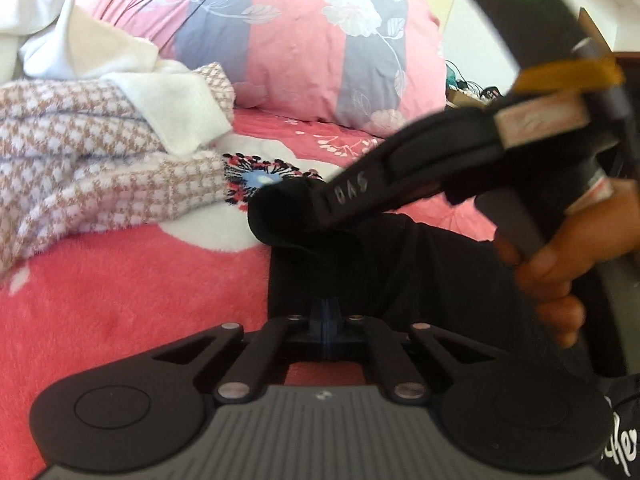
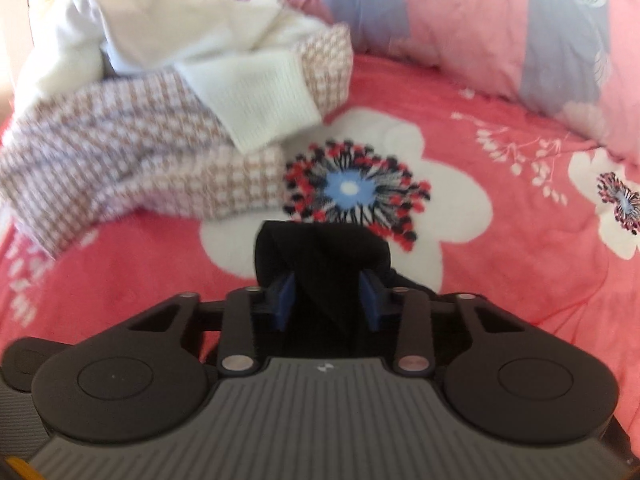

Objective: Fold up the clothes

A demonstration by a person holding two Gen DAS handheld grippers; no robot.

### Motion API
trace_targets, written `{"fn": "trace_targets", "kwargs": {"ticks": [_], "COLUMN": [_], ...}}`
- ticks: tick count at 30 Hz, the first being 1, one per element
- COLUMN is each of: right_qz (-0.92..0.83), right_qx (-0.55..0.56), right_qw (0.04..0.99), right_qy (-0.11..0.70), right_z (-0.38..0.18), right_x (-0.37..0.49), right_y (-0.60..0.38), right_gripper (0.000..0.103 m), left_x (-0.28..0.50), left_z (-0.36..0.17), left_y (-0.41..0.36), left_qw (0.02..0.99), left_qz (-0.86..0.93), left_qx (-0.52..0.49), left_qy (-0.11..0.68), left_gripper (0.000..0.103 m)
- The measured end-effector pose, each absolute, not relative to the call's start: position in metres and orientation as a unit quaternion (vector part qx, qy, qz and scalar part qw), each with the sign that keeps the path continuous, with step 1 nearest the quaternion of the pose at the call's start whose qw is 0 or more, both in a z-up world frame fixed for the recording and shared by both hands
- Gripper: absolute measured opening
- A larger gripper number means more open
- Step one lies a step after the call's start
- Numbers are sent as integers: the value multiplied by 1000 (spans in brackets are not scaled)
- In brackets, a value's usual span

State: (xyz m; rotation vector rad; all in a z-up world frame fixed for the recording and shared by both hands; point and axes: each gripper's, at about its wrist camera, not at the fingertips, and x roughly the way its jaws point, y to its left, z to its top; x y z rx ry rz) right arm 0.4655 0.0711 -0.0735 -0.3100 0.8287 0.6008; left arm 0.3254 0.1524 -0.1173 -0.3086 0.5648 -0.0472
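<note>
Black garment (image 1: 400,264) spread low over the pink floral blanket (image 1: 120,288), near the middle of the bed, gripped from two sides. Left gripper (image 1: 328,312) shut tight, blue pads (image 1: 322,314) pressed together on the near edge of the black cloth. Right gripper (image 2: 329,292) clamped on a bunched fold of the same garment (image 2: 320,256), blue pads (image 2: 285,300) standing somewhat apart with thick fabric filling the gap and rising above them. Seen from the left wrist view, right gripper (image 1: 304,204) slanting down from upper right, held by a hand (image 1: 548,280), its tip buried in a lifted black fold. Checked pink-and-white garment (image 2: 120,160) heaped to the left, a white garment (image 2: 248,92) draped over it, both well apart from the black cloth. Pink and grey floral pillow (image 1: 320,40) behind, at the far side of the blanket.
</note>
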Motion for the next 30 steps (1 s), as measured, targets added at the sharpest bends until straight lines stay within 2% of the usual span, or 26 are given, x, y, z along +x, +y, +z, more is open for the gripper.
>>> {"fn": "trace_targets", "kwargs": {"ticks": [1,4,12,22,24,26,27,29,30], "right_qz": [282,283,301,309,311,315,317,323,328], "right_qx": [-146,-113,20,134,146,160,169,185,188], "right_qw": [859,864,868,843,835,826,823,824,827], "right_qy": [401,401,394,420,429,439,439,428,417], "right_z": [-76,-73,-49,-73,-80,-84,-83,-75,-68], "right_x": [468,473,491,514,517,520,520,516,511], "right_y": [72,66,57,82,86,87,84,75,69], "right_gripper": [7,3,2,2,7,10,13,24,26], "left_x": [325,323,304,289,289,292,292,292,292], "left_z": [-118,-119,-121,-129,-131,-132,-133,-135,-136], "left_y": [155,164,214,259,258,257,258,259,261], "left_qw": [948,944,924,885,885,886,884,880,878], "left_qz": [-21,-15,48,76,72,74,75,77,79], "left_qx": [-159,-186,-305,-417,-414,-411,-415,-423,-428], "left_qy": [276,271,227,194,198,200,201,201,201], "left_gripper": [0,0,0,1,5,15,17,20,20]}}
